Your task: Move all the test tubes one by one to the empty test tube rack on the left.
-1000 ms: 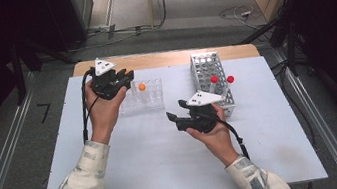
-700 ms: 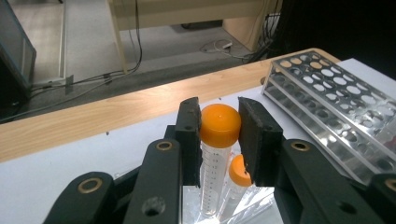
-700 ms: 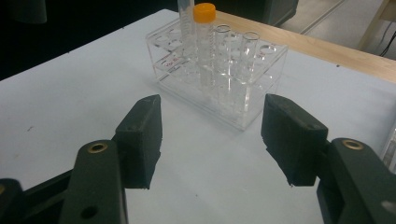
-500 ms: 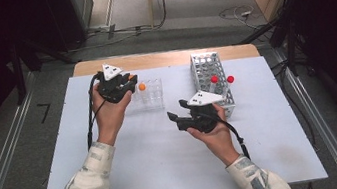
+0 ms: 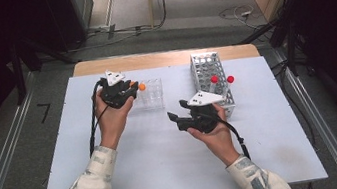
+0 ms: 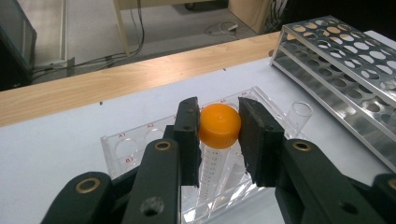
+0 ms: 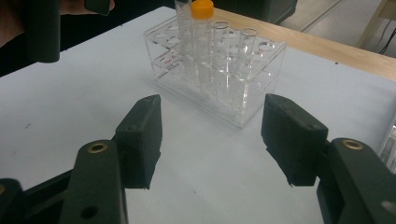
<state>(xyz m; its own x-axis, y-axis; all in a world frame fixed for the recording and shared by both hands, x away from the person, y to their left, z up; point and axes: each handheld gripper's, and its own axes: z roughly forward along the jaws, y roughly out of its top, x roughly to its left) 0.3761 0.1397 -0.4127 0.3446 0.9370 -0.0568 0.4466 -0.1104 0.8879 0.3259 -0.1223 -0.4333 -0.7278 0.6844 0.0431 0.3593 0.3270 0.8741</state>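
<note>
Our left hand-held gripper (image 6: pixel 218 128) has its two black jaws pinched on the orange screw cap of a clear graduated plastic tube (image 6: pixel 219 127), w/ the tube upright & its lower end already down in a well of the clear acrylic tube rack (image 6: pixel 122 140); the jaws have just eased apart a touch, though the pads look to be touching the cap sides yet. In the high view that rack (image 5: pixel 152 97) sits on the pale blue counter (image 5: pixel 142 169), left of the perforated metal rack (image 5: pixel 205 66) holding two red-capped tubes (image 5: pixel 214 79). Our right hand-held gripper (image 7: pixel 212 135) hangs empty, jaws wide, aimed at the acrylic rack from nearby. We judge this the seating step, approx done. Next: check the tube's bottomed out, open the left jaws fully, lift straight up so the cap isn't dragged or the light rack tipped.
</note>
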